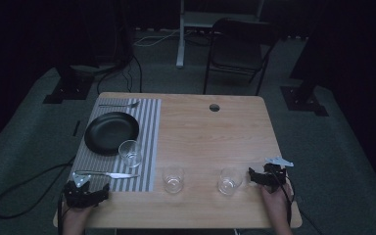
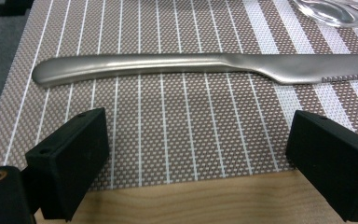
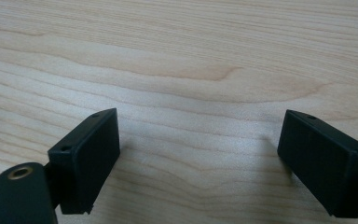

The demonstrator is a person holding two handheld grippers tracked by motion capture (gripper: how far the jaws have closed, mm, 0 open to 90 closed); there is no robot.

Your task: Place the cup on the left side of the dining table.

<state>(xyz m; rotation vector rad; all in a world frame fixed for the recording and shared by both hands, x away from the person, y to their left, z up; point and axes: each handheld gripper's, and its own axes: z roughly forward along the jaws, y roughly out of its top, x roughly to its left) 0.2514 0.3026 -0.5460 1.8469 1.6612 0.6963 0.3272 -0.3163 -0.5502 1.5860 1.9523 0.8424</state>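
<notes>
Here both grippers sit spread — left gripper (image 2: 198, 154) before the knife (image 2: 205, 67), right gripper (image 3: 198, 158) over bare table (image 3: 177, 56).

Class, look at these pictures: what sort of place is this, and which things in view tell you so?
Probably a dim lab or studio set up for recording, not a dining room. A bare wooden table holds one place setting: a black plate and a knife on a striped placemat. Cables trail over carpet beside dark stands.

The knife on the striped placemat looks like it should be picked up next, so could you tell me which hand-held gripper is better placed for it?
Left. The left hand-held gripper sits open just short of the knife, whose handle lies across its jaws. The right hand-held gripper is open over bare table, beyond two glasses.
</notes>
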